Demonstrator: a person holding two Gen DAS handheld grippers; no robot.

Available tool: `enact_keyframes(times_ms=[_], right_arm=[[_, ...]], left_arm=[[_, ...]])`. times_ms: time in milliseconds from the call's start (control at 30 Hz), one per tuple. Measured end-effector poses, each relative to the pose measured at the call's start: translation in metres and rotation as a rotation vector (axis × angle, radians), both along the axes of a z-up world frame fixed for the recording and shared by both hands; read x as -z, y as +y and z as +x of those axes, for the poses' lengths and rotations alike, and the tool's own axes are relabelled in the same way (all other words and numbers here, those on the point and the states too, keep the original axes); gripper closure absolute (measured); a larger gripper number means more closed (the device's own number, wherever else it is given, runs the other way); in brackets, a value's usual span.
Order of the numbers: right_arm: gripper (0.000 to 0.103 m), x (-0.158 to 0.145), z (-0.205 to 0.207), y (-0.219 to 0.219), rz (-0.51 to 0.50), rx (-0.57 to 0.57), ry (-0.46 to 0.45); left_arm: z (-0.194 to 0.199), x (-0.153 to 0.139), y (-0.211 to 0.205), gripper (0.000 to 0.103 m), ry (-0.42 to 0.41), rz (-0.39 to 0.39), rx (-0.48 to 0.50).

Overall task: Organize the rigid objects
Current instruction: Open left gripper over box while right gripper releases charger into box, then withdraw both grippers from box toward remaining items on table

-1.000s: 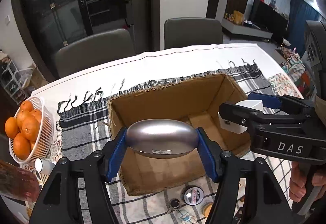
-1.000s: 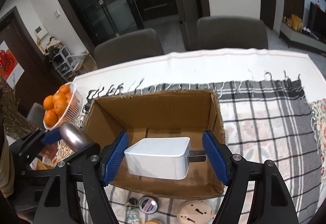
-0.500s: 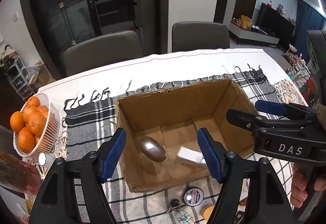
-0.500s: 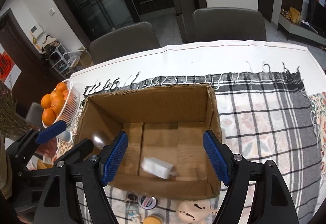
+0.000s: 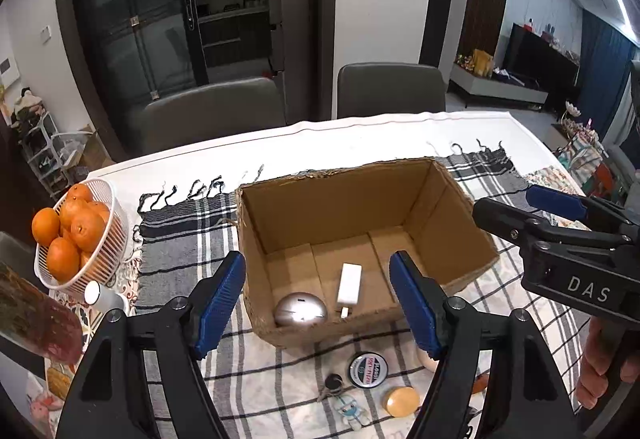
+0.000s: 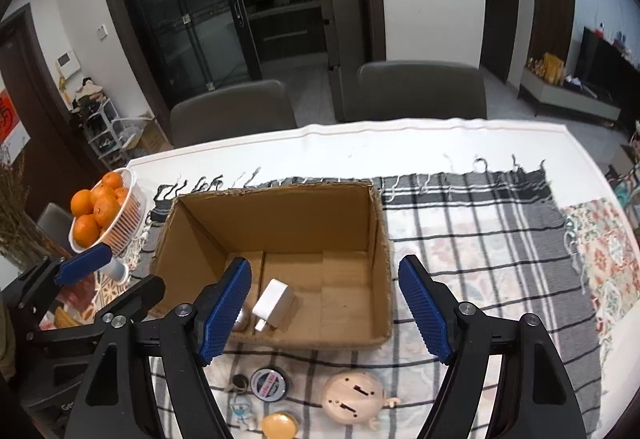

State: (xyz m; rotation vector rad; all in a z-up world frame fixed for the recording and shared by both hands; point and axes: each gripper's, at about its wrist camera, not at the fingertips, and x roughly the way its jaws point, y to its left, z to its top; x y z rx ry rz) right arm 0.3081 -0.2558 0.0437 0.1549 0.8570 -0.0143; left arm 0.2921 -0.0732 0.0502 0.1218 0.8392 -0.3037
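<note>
Left gripper [image 5: 318, 299]: jaws spread wide with nothing between the blue pads; they have just been opening further. It hangs above the near wall of the cardboard box [image 5: 460, 239]. Right gripper [image 6: 324, 303]: jaws likewise apart, gripping nothing, positioned over the near right part of the same box. In the left wrist view the right gripper appears at the right edge, with part of a hand [image 5: 600, 371] on its handle.

Nearest items, on the plaid cloth [image 6: 480, 235] in front of the box:
- a round tin with a printed lid [image 6: 269, 382];
- a small dark round item on a keyring [image 6: 239, 383], with a small figure charm just below it;
- an amber disc [image 6: 280, 426];
- a pale round-headed figurine lying face down [image 6: 354, 395].

Box contents, all on the floor near the front wall:
- a silver egg-shaped object [image 5: 301, 310], at the front left;
- a white power adapter [image 5: 349, 285], just beside it to the right, prongs toward the front wall. Whether the two touch cannot be told.
The rest of the box floor is bare cardboard.

Left of the box: a white basket [image 5: 105, 259] holding oranges [image 5: 76, 227], and a small white cylindrical item [image 5: 102, 297] below the basket.

Beyond the cloth: the white tabletop [image 6: 400, 147], then two grey chairs [image 6: 420, 91] pushed up to the far edge.
</note>
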Motion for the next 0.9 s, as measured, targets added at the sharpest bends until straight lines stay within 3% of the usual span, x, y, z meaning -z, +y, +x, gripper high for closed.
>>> enact_keyframes(times_ms=[533,900], right_arm=[[0.026,0.004,-0.052,-0.002,-0.016,-0.049,0.016],[0.026,0.024,-0.090,-0.017,-0.021,0.012,0.071]], left_arm=[[-0.059,0.009,-0.011,0.026,-0.015,0.003,0.051],[-0.090,0.033,-0.025,0.026,0.017,0.019,0.116]])
